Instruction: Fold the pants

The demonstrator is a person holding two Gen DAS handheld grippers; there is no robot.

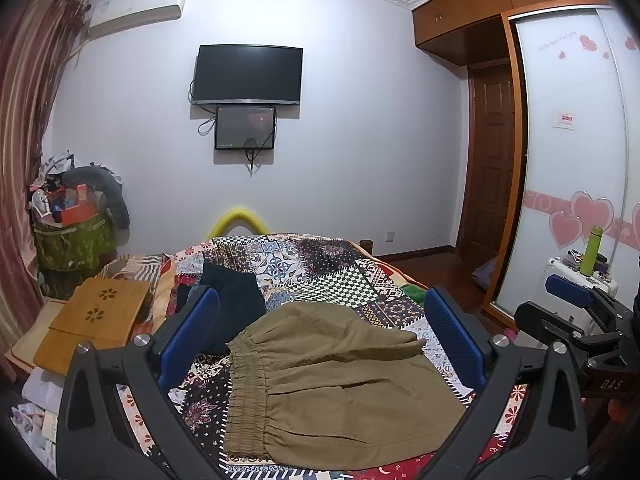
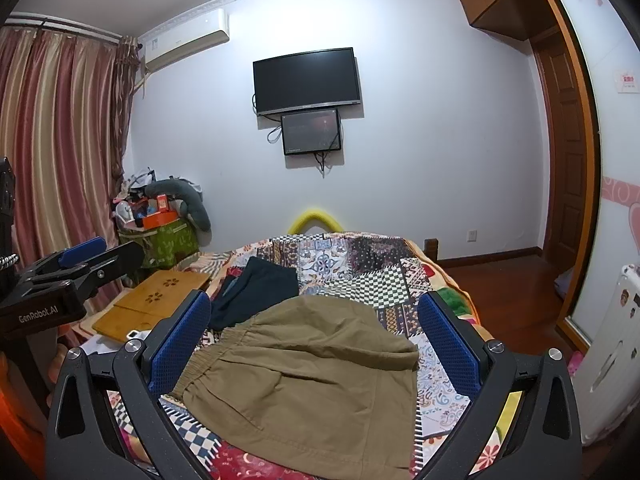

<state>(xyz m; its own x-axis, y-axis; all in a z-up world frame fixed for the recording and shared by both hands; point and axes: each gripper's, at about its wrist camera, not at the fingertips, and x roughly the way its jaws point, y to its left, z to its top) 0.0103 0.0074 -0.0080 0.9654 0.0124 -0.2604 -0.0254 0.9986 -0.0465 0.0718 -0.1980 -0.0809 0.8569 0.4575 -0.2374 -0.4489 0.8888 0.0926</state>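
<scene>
Khaki pants (image 1: 340, 384) laid folded on patchwork bedspread (image 1: 352, 272), elastic waistband at left. Dark garment (image 1: 232, 304) seen just behind, touching. Left gripper (image 1: 320, 344) and right gripper (image 2: 316, 344) held above pants, jaws spread wide, nothing gripped.

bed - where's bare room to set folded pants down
Free: quilt beyond the khaki pants, right of the dark garment, toward the far edge. Crowded: left side, with the wooden lap desk and clutter.
</scene>
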